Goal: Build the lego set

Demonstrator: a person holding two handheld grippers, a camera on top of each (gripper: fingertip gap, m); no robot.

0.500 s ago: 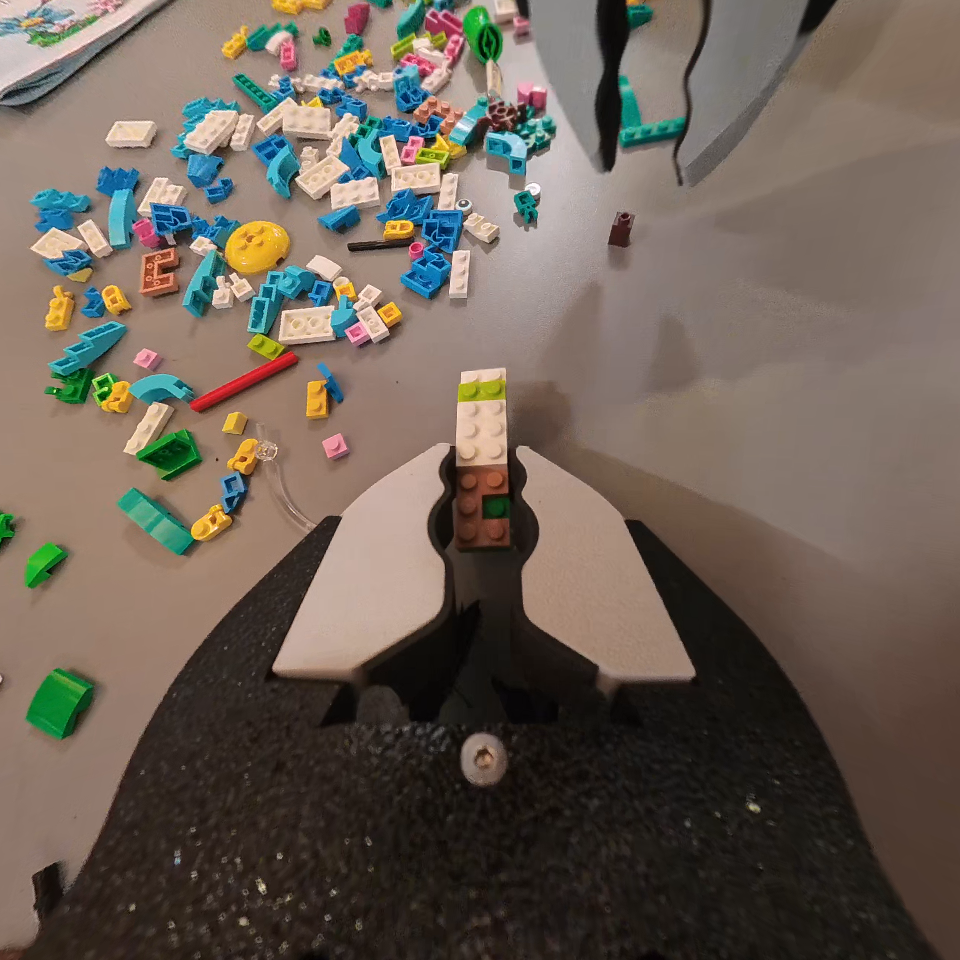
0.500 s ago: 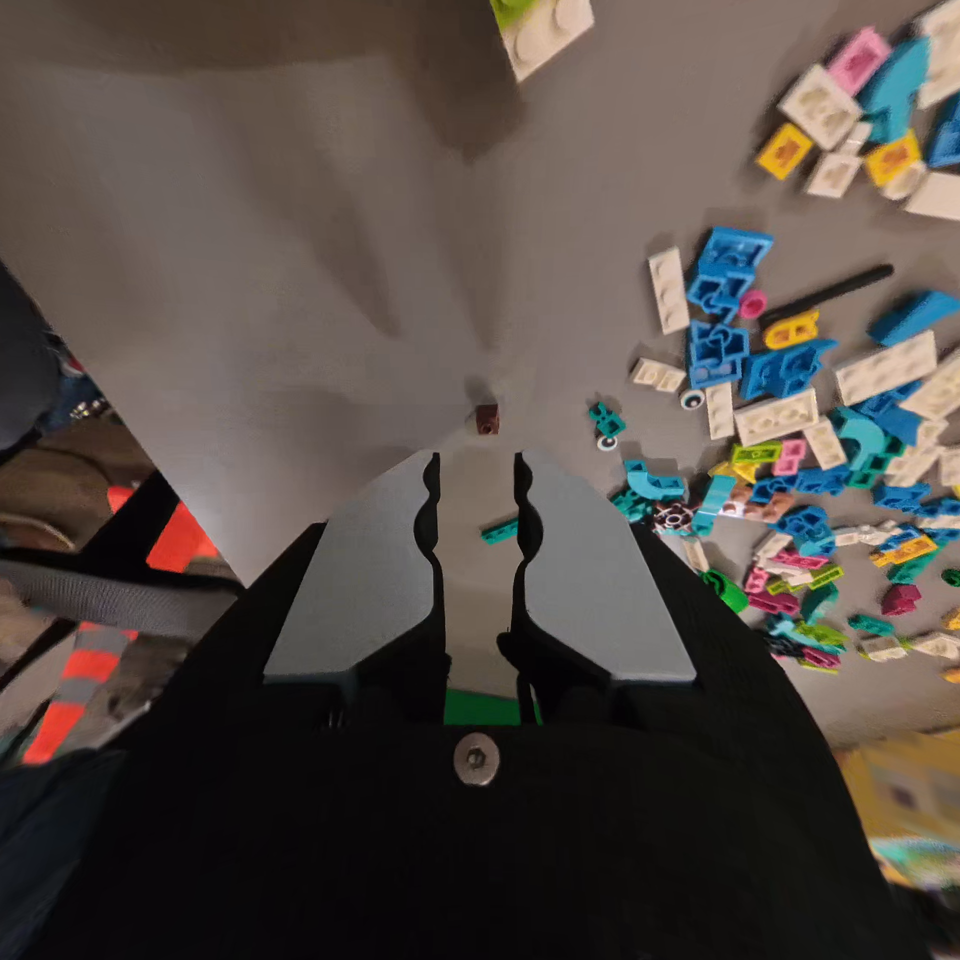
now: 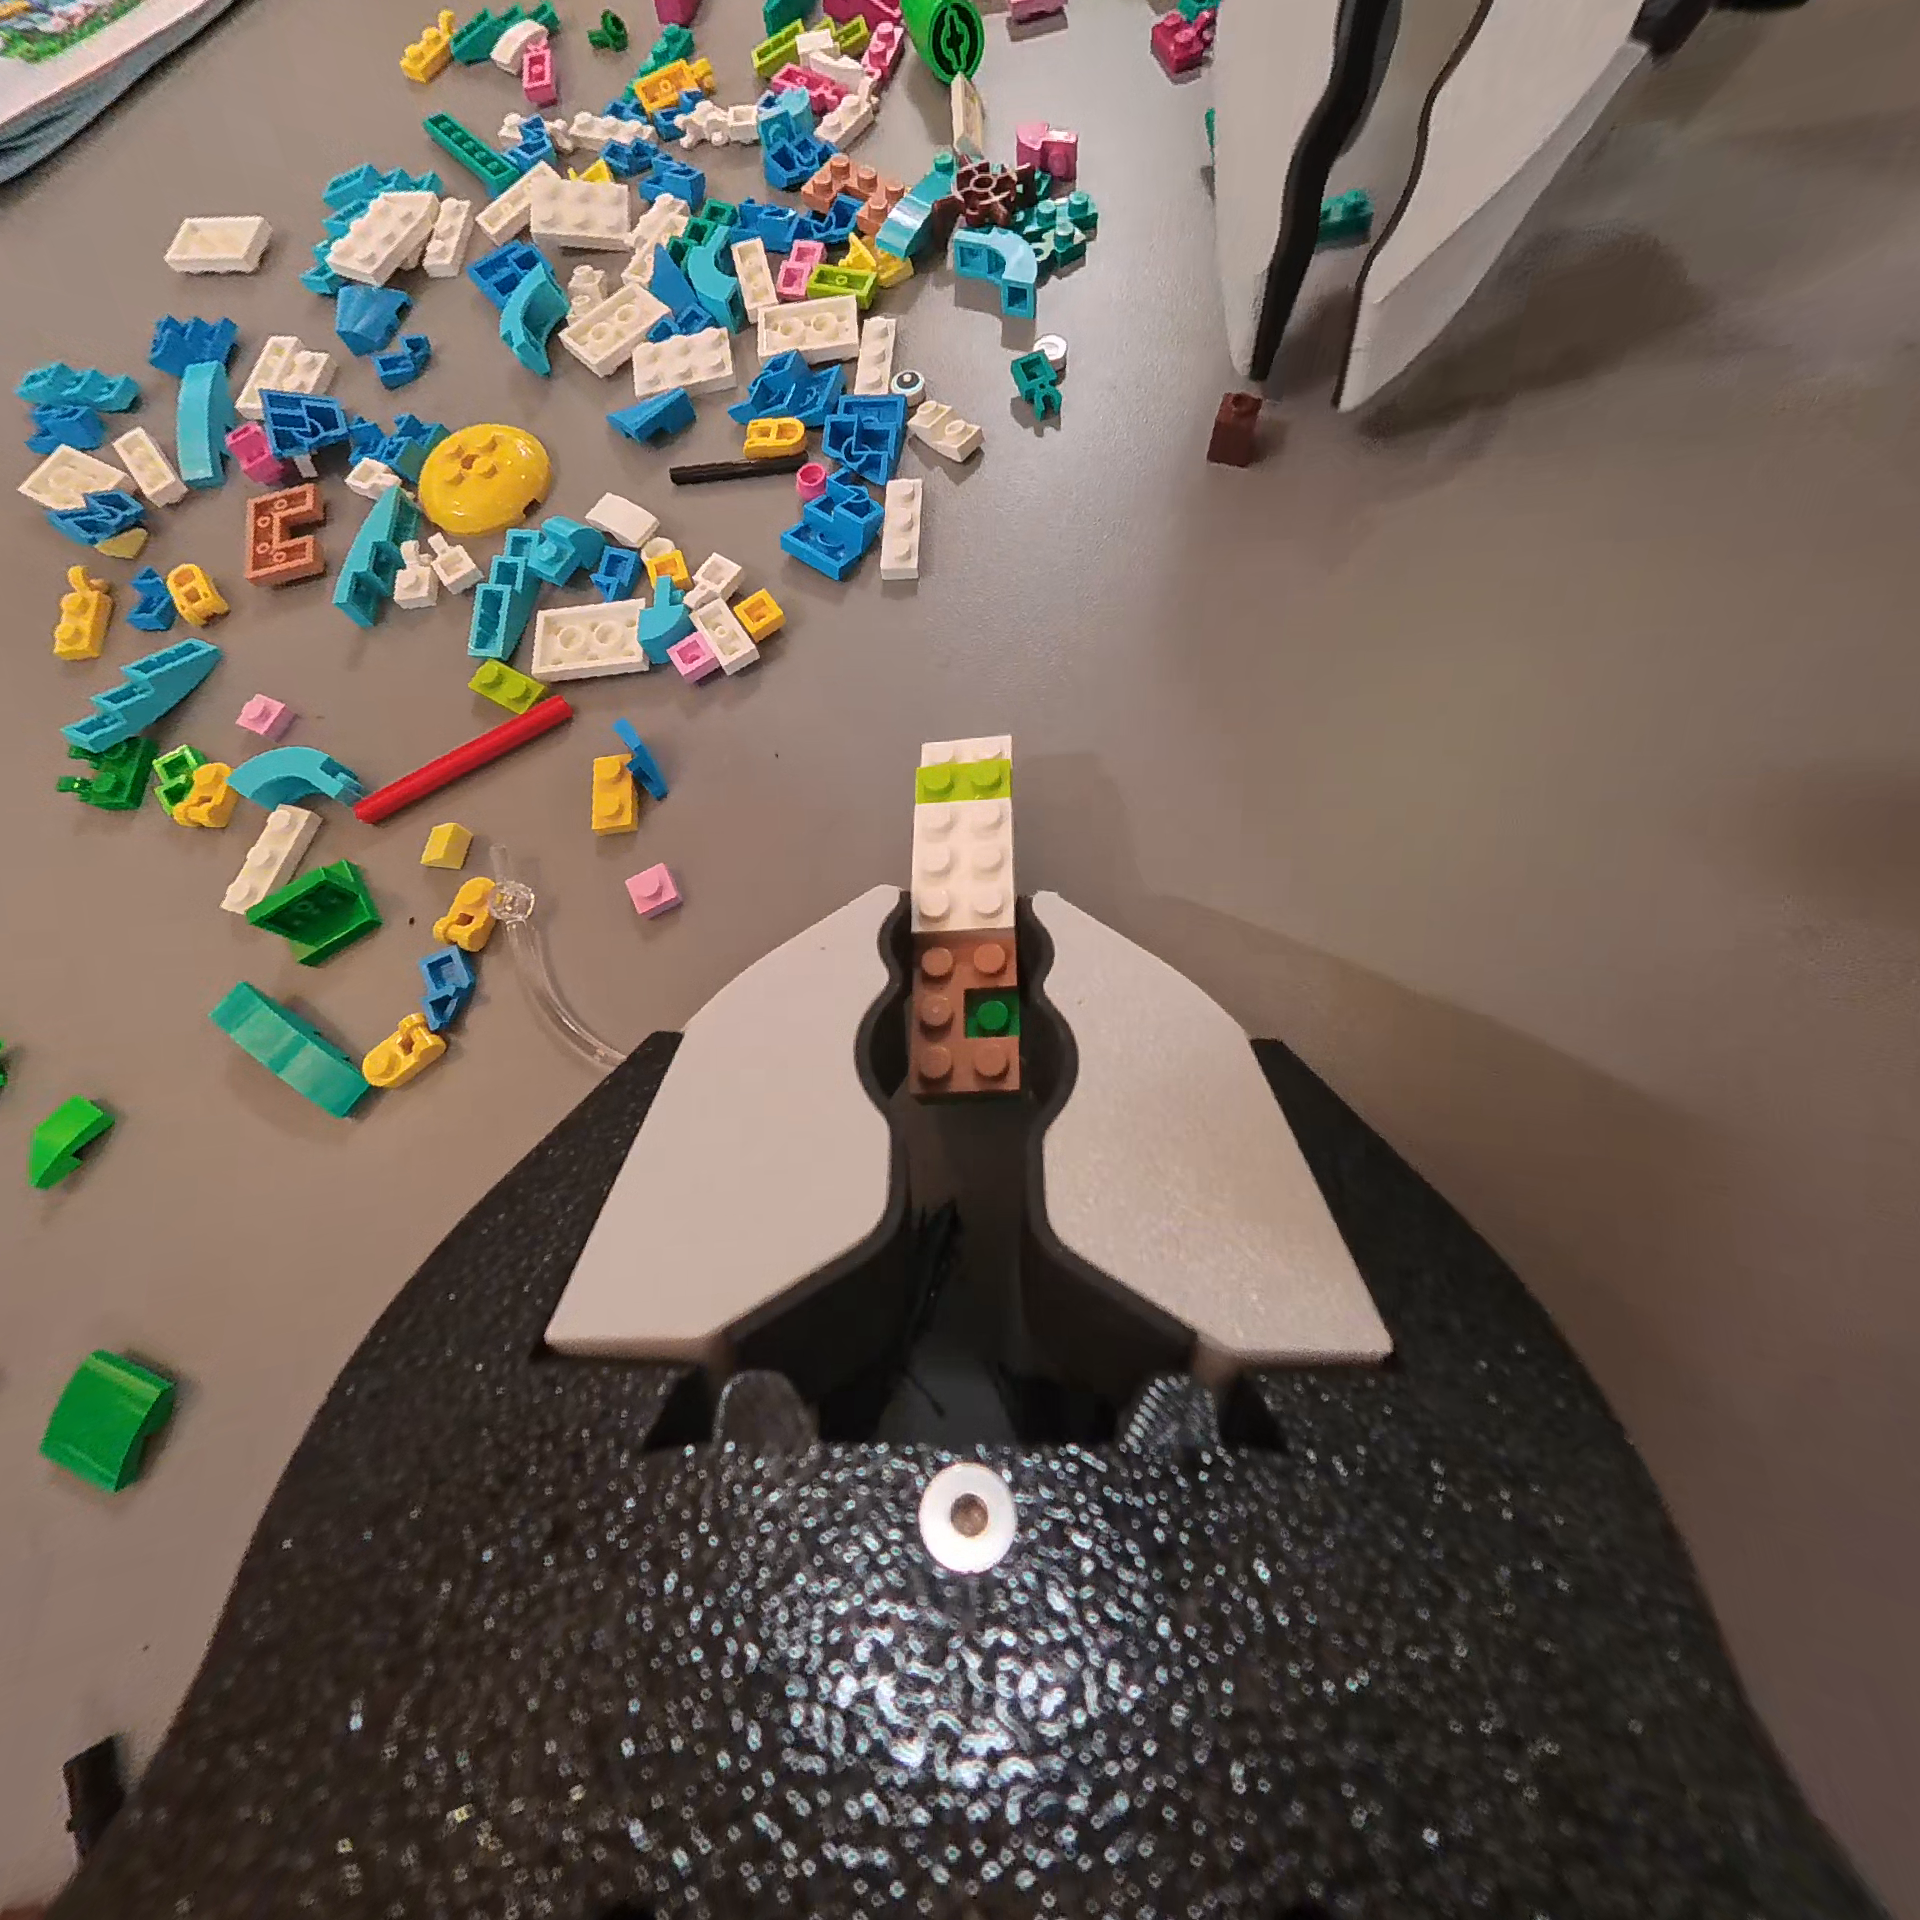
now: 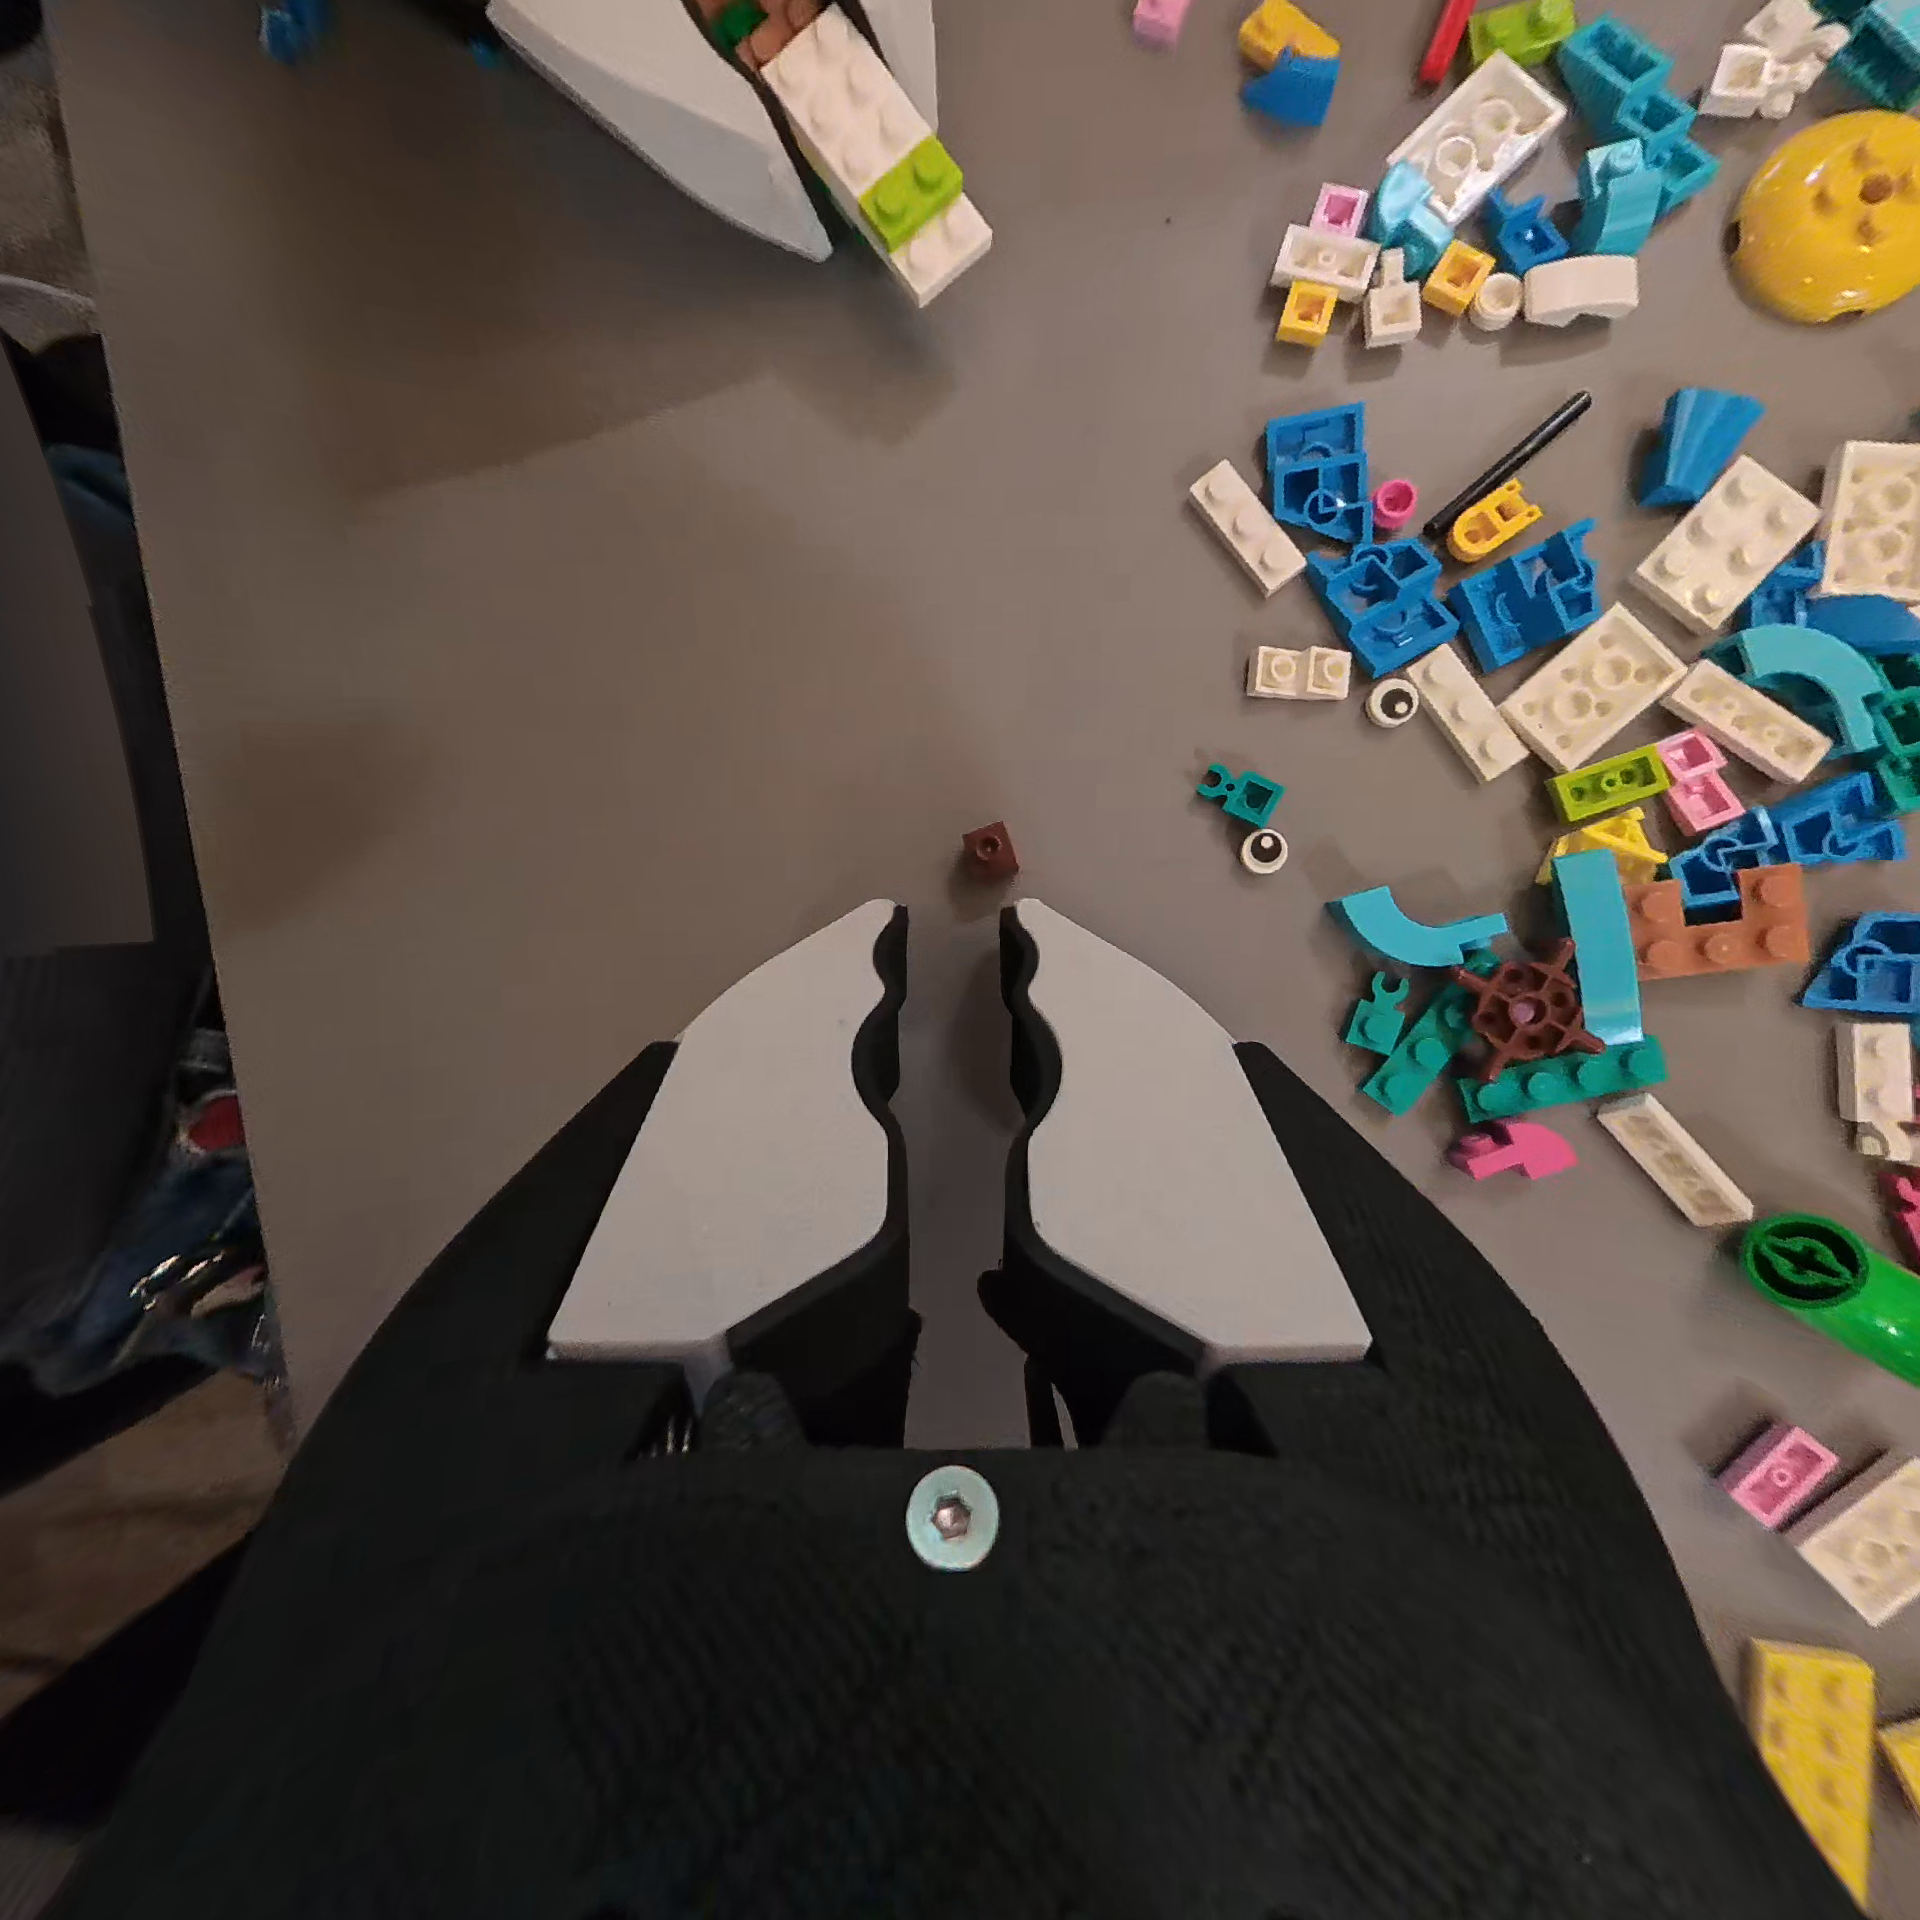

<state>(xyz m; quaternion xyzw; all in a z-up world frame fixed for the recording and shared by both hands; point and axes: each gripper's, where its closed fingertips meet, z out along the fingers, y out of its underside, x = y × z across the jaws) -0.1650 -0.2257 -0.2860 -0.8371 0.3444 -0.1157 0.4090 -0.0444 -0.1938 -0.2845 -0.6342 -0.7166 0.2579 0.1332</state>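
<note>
A small lego build (image 3: 964, 914), a strip of brown, white and lime plates with one green stud piece, is pinched at its brown end in the left tool (image 3: 966, 914), its white end jutting forward over the grey desk (image 3: 1455, 727). The right tool (image 4: 951, 914) hangs slightly spread and empty, tips just short of a lone dark brown brick (image 4: 989, 852) lying on the desk. A loose pile (image 3: 623, 312) of blue, white, teal, yellow and pink pieces covers the desk to one side, with a yellow dome (image 3: 484, 478), a red rod (image 3: 462, 758) and a booklet (image 3: 73, 52) at the far corner. No containers show.
</note>
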